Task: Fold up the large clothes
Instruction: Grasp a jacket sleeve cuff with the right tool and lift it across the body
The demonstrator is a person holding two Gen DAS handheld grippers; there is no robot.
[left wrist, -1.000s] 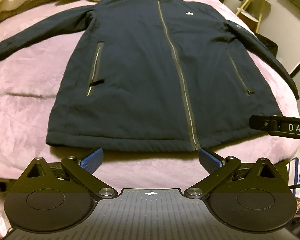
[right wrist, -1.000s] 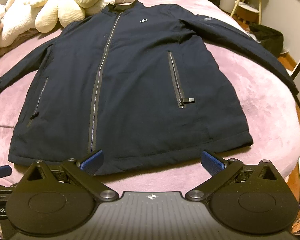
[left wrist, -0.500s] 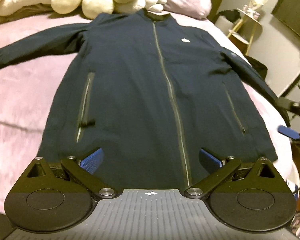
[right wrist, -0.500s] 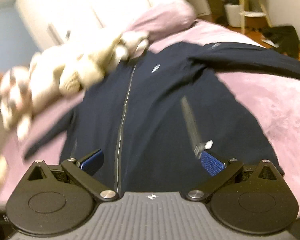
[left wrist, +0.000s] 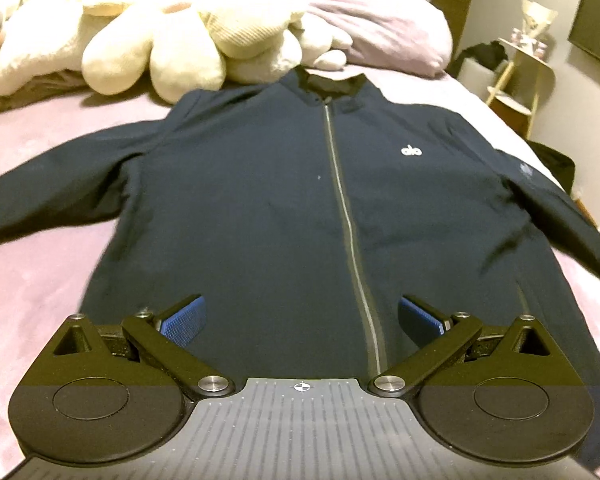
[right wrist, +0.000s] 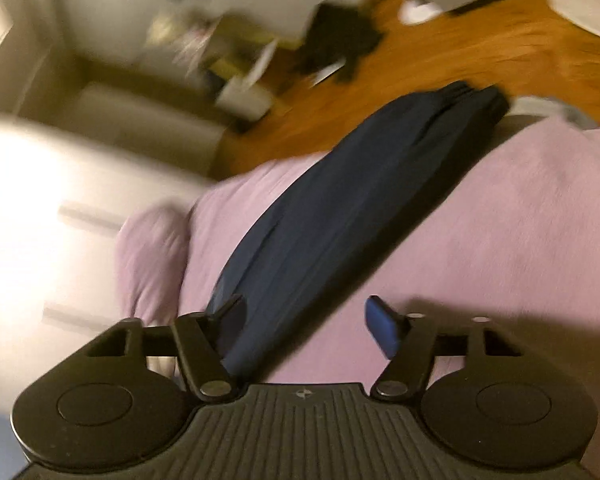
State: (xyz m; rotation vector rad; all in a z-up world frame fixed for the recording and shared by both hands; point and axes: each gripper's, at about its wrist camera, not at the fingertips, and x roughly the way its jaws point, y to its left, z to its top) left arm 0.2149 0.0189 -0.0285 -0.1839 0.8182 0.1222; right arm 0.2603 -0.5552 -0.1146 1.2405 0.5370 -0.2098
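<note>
Left wrist view shows one navy jacket (left wrist: 284, 216) flat on your pink bed (left wrist: 32, 288), collar pointing away toward the plushies (left wrist: 152, 48), both sleeves spread, your left claw (left wrist: 300, 316) and right claw (right wrist: 304, 324) spread wide, holding nothing.

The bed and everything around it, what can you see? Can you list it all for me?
jacket: 1, navy, spread flat on the bed, zipped up, collar toward the plush toys
sleeve: 1, navy, stretched out to the bed's edge
blanket: 1, pink-purple, covering the bed
plush toys: a cream pile, number unclear, at the head of the bed
pillow: 1, pale purple, beside the toys
side table: 1, light wood, right of the bed
floor: wood, orange-brown, with blurred clutter
left gripper: 1, black with blue pads, open over the jacket's lower front
right gripper: 1, black with blue pads, open over the sleeve
</note>
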